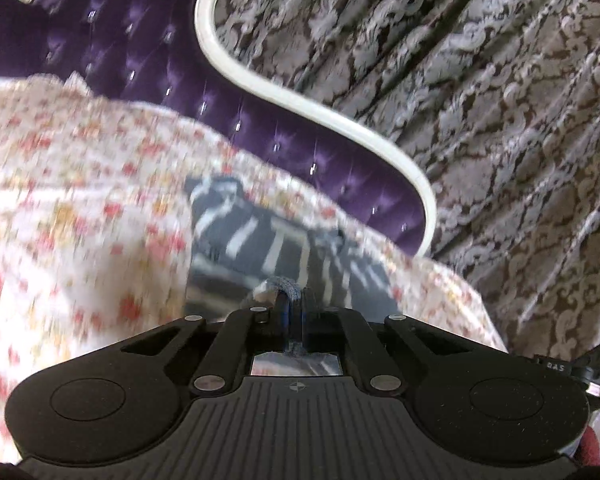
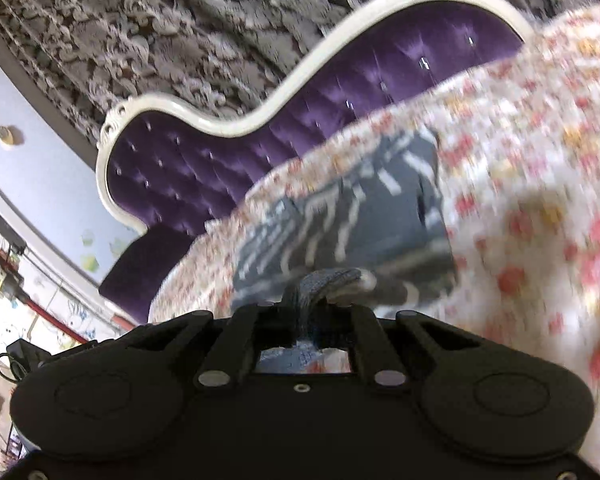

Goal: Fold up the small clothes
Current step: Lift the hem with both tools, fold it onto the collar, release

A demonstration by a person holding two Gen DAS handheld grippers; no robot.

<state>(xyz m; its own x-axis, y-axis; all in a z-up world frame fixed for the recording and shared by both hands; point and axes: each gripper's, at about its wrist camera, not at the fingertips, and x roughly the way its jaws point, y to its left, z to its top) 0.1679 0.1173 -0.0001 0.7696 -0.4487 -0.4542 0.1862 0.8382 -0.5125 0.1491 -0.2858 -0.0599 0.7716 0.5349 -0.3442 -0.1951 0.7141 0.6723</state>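
In the left wrist view, the left gripper (image 1: 291,312) sits at the lower centre of the frame with its black fingers (image 1: 281,314) pressed together on a bunched fold of the dark grey knitted garment with white stripes (image 1: 260,240). The pinched fabric stands up just above the fingertips, and the rest of the garment spreads away toward the middle of the frame, blurred. It lies on the bed cover of white cloth with red and orange flowers (image 1: 80,184), which fills the left half. Behind it, in the upper left, is the purple tufted headboard with a cream curved frame (image 1: 148,64), and the grey and brown patterned curtain (image 1: 480,100) takes the right side.

In the right wrist view, the right gripper (image 2: 306,312) is also closed, its fingers (image 2: 290,312) clamping a thick roll of the same garment (image 2: 340,216) at the lower centre. The bed cover (image 2: 520,200) covers the right side, the headboard (image 2: 228,152) the middle left, the curtain (image 2: 160,40) the top.
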